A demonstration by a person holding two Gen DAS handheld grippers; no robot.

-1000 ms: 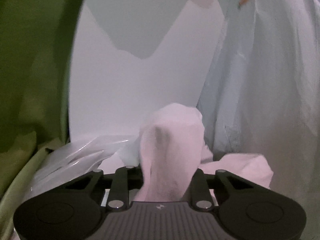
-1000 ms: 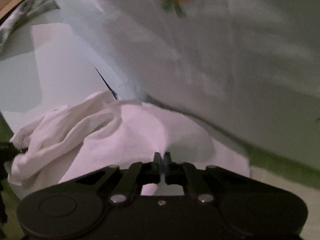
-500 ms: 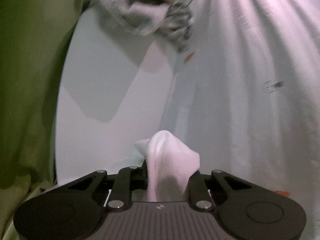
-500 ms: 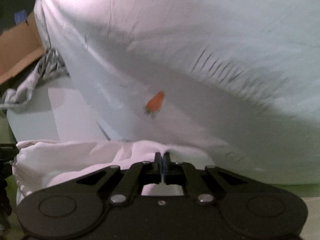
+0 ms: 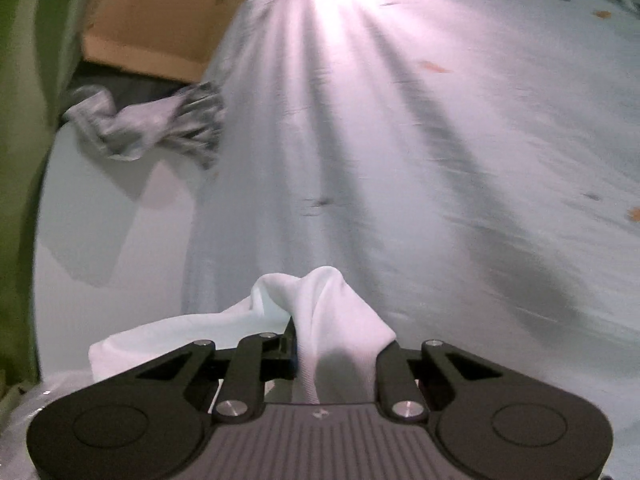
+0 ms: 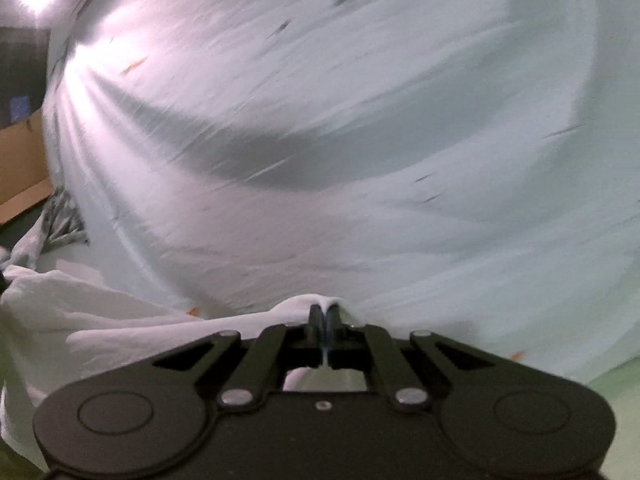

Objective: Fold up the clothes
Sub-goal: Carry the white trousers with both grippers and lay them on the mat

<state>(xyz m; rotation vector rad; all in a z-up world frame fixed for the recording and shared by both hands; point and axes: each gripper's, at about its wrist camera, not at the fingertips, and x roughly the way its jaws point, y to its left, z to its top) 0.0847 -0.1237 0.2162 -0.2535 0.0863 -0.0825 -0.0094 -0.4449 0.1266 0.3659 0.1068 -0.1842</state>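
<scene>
Garment (image 5: 420,140) is a thin white cloth with small orange and dark flecks, pulled taut between both grippers and fanned into long radial creases; backlit, with a bright hot spot near its top in both views, and motion-blurred. It hangs over the pale table (image 5: 100,220), filling most of each view. Left of the garment in the left view: green surface (image 5: 20,140) along the table's curved edge, brown cardboard box (image 5: 152,28) beyond it, a grey-patterned crumpled cloth (image 5: 148,128) at the table's far rim, touching or just beside the garment's left edge, can't tell which. Left gripper (image 5: 340,344) has its fingers set apart with a thick bunch of the garment wedged between them, a fold humped up over the tips. Right gripper (image 6: 324,320) is pressed together on a thin fold of the garment, a sliver of cloth showing through behind the tips. Versus 0.5 s ago: garment sits higher and more spread, hot spot now brighter, box and grey cloth more exposed in the left view; the orange fleck that sat mid-frame in the right view is now near the top; both grips unchanged. Open room: bare table left of the garment, between it and the green edge; in the right view a green strip (image 6: 616,380) shows under the garment's lower right hem.
</scene>
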